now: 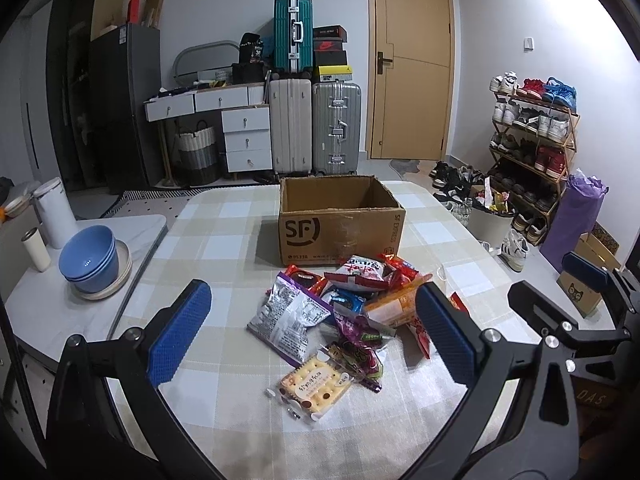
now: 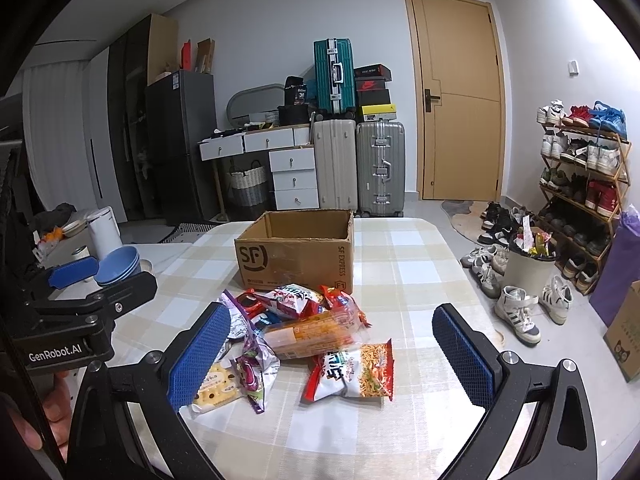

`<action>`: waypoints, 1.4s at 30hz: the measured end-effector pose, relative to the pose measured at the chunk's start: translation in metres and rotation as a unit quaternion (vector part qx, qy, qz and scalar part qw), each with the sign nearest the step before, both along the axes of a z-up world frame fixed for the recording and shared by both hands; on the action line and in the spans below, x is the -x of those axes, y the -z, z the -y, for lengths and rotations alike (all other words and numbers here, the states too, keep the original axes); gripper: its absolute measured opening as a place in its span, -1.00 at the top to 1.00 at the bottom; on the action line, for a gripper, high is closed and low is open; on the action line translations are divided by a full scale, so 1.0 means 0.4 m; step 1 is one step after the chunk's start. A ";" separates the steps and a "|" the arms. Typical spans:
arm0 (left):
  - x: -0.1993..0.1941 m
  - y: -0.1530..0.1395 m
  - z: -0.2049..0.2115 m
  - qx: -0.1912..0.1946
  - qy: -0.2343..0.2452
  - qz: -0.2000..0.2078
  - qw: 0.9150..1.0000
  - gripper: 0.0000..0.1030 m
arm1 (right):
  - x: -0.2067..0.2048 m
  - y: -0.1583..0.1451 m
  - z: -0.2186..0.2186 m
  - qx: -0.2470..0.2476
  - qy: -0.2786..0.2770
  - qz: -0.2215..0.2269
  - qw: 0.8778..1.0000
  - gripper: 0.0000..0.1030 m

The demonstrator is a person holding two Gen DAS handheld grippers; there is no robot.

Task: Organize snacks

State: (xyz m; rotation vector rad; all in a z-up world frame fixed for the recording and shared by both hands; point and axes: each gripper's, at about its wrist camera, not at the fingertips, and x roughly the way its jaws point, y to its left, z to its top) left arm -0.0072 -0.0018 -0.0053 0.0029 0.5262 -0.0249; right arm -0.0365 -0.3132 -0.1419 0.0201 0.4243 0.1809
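A pile of snack packs lies on the checked tablecloth in front of an open, empty-looking SF cardboard box. The pile holds a cracker pack, a silver-and-purple chip bag, a purple candy bag, an orange pack and a red-and-white bag. My left gripper hangs open above the near side of the pile, holding nothing. In the right wrist view, my right gripper is open and empty too, over a noodle-snack bag, with the box beyond.
Stacked blue bowls on a plate and a white canister stand on a side surface to the left. Right of the table, a full bin, loose shoes and a shoe rack crowd the floor.
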 end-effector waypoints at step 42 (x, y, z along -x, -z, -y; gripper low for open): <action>-0.008 0.052 0.002 0.001 0.010 -0.013 1.000 -0.98 | 0.018 0.003 -0.009 -0.010 -0.017 -0.001 1.000 -1.00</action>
